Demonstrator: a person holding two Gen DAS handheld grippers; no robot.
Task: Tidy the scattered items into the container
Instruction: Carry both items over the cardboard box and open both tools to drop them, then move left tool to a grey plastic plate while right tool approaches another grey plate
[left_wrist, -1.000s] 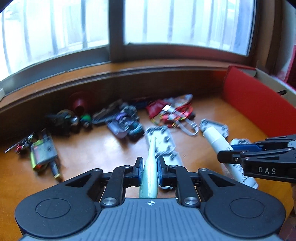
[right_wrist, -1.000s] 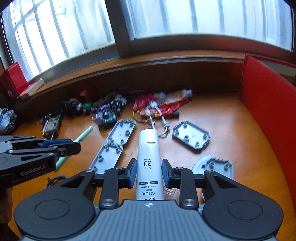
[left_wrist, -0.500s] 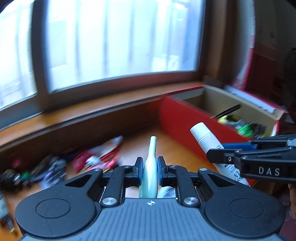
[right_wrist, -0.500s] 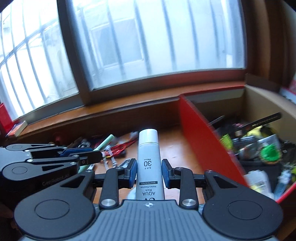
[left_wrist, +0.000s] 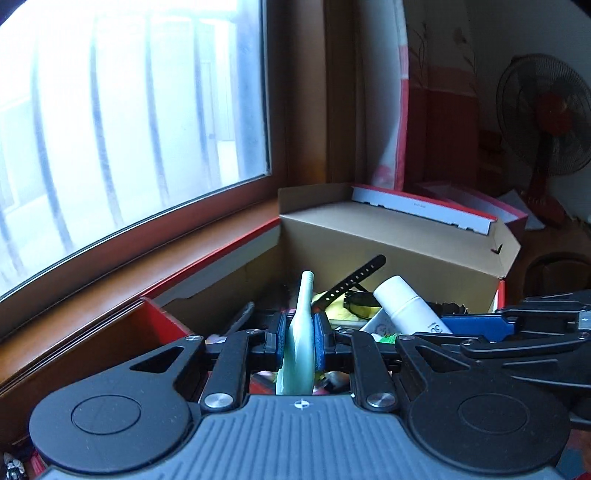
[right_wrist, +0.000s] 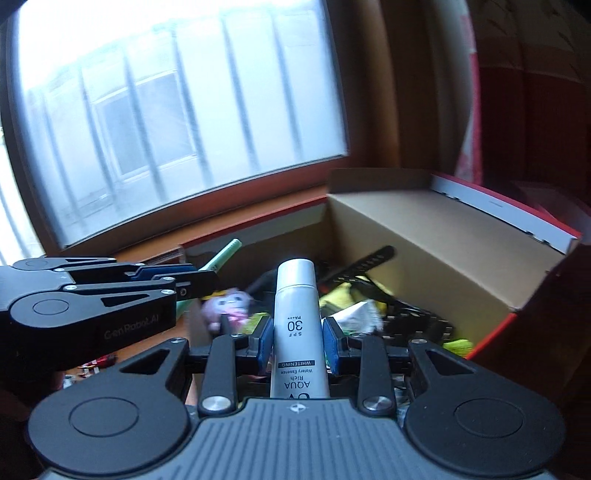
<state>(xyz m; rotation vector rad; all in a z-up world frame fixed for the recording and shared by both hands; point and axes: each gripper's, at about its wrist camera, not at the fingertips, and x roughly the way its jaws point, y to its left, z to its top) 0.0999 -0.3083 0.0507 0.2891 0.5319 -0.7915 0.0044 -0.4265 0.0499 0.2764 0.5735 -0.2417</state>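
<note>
My left gripper (left_wrist: 300, 341) is shut on a pale green tube (left_wrist: 298, 332) and holds it above the open cardboard box (left_wrist: 388, 236). My right gripper (right_wrist: 298, 341) is shut on a white sunscreen tube (right_wrist: 297, 321) marked SPF 30, also above the box (right_wrist: 424, 236). The sunscreen tube shows in the left wrist view (left_wrist: 406, 304) to the right of the green one. The left gripper (right_wrist: 199, 282) with the green tube (right_wrist: 221, 254) shows at the left of the right wrist view. The box holds several items, among them a black strap (left_wrist: 356, 277) and a pink toy (right_wrist: 231, 306).
The box has red outer walls (left_wrist: 159, 328) and a raised lid (left_wrist: 421, 208) at its far side. It stands against a wooden window sill (left_wrist: 147, 251). A fan (left_wrist: 546, 122) stands at the far right. A few scattered items (right_wrist: 96, 363) lie low at the left.
Both grippers have swung right from the scattered items on the wooden surface to above the open box, each still holding its tube.
</note>
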